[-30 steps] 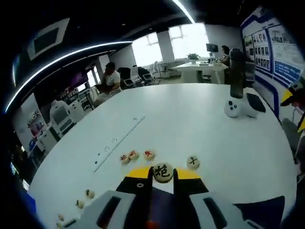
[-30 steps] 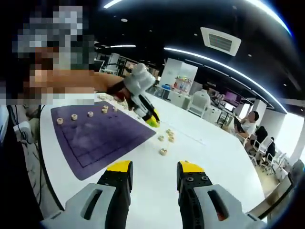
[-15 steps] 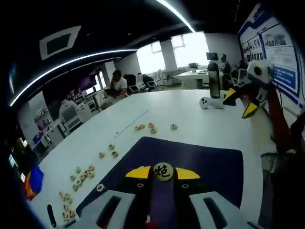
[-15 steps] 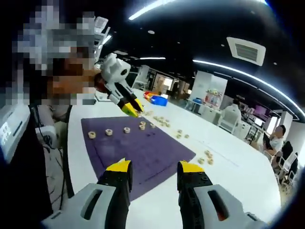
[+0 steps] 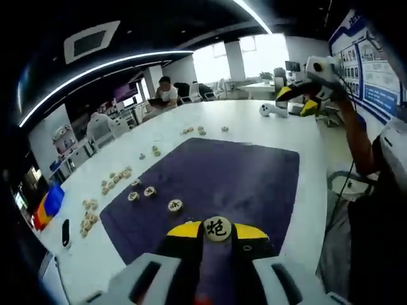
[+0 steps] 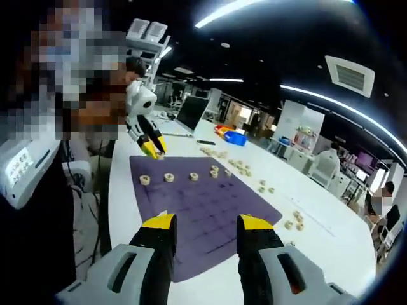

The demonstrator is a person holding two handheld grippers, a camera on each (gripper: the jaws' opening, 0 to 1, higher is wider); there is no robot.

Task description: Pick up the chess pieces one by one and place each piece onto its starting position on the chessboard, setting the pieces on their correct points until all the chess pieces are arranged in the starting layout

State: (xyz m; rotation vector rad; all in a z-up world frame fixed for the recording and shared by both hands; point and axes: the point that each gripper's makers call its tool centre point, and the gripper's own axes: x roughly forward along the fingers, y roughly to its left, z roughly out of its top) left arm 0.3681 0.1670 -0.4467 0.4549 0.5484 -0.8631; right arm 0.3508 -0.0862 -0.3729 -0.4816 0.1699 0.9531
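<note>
**Cannon piece carried over the board**

White worktop (image 5: pixel 254 121) carries a purple chessboard (image 5: pixel 241 184). Left claw (image 5: pixel 217 230) clamps a cannon piece (image 5: pixel 217 227) above the board's near edge; three placed pieces (image 5: pixel 150 191) lie ahead-left. Right claw (image 6: pixel 206 222) hangs wide, empty. Lower squarely onto the cannon's point, then release.

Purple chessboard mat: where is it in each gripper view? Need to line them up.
Left gripper view: purple chessboard mat fills the centre, just beyond the left gripper, which holds a chess piece.
Right gripper view: the mat lies centre, running behind the right gripper.
Shared landmark: the row of placed pieces on the mat.
</note>
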